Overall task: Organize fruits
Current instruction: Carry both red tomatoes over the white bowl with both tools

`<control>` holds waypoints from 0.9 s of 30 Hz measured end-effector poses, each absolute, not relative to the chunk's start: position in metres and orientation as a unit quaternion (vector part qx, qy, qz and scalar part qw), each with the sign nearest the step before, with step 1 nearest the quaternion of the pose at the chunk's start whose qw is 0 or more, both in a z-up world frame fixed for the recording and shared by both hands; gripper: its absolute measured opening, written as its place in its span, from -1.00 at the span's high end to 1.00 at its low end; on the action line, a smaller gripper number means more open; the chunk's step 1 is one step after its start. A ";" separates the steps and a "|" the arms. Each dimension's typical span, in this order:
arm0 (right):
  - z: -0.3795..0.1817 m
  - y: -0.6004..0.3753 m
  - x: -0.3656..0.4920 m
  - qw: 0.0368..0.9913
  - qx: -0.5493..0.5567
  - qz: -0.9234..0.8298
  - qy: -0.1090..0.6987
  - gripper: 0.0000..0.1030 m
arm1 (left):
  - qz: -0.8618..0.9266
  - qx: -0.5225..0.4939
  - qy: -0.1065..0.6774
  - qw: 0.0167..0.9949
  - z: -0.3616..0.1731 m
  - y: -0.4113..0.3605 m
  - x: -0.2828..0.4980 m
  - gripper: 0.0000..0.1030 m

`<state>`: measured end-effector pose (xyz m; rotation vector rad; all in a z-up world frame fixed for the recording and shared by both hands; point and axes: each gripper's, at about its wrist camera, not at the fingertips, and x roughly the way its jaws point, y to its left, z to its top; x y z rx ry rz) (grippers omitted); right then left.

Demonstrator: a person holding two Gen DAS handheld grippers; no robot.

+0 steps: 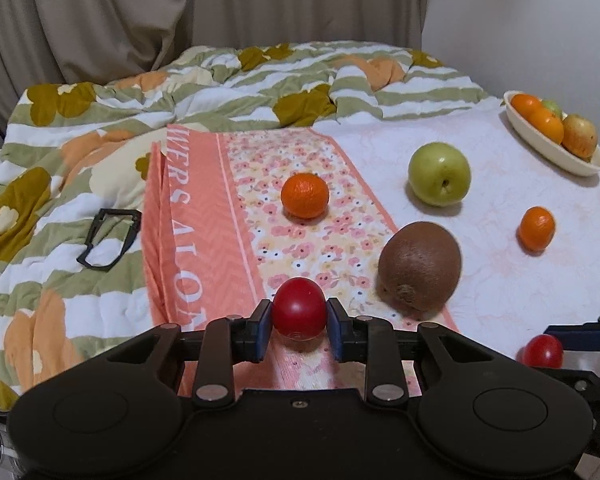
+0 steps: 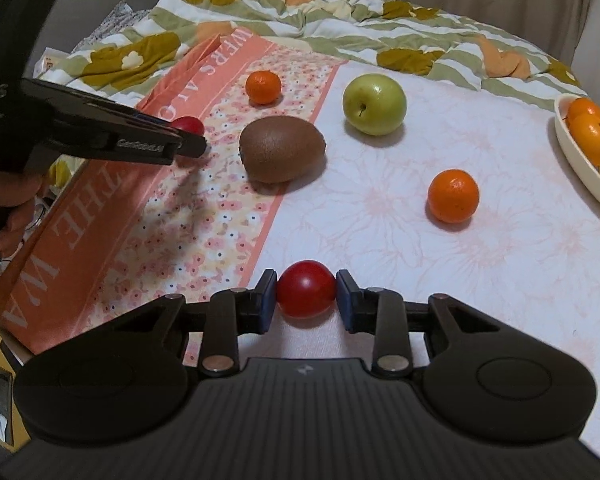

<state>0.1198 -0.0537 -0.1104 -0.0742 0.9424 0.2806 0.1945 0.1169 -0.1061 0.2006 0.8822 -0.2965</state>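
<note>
My left gripper (image 1: 299,320) is shut on a red tomato (image 1: 299,311) low over the floral towel (image 1: 300,216). My right gripper (image 2: 306,294) is shut on a second red tomato (image 2: 306,287) on the white cloth; that tomato also shows in the left wrist view (image 1: 542,352). A brown kiwi (image 1: 420,266), a green apple (image 1: 439,173) and two oranges (image 1: 305,195) (image 1: 536,228) lie loose on the bed. A cream bowl (image 1: 540,142) at the far right holds oranges and other fruit. The left gripper also shows in the right wrist view (image 2: 188,138).
A rumpled green, white and orange quilt (image 1: 100,140) covers the left and back of the bed. A black plastic frame (image 1: 108,238) lies on it. Curtains (image 1: 140,20) hang behind. The bed's edge drops off at the left in the right wrist view.
</note>
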 end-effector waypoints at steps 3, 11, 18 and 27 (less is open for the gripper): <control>-0.104 -0.055 0.117 0.884 -0.034 0.134 0.446 0.09 | -0.140 0.093 0.414 0.895 -0.096 0.117 0.186 0.38; -0.075 -0.064 0.104 0.898 -0.032 0.130 0.419 0.09 | -0.133 0.081 0.384 0.910 -0.062 0.115 0.157 0.38; -0.042 -0.083 0.093 0.909 -0.029 0.128 0.396 0.09 | -0.120 0.067 0.362 0.922 -0.027 0.103 0.130 0.38; -0.009 -0.143 0.085 0.922 -0.030 0.147 0.358 0.09 | -0.096 0.050 0.333 0.937 0.008 0.053 0.102 0.38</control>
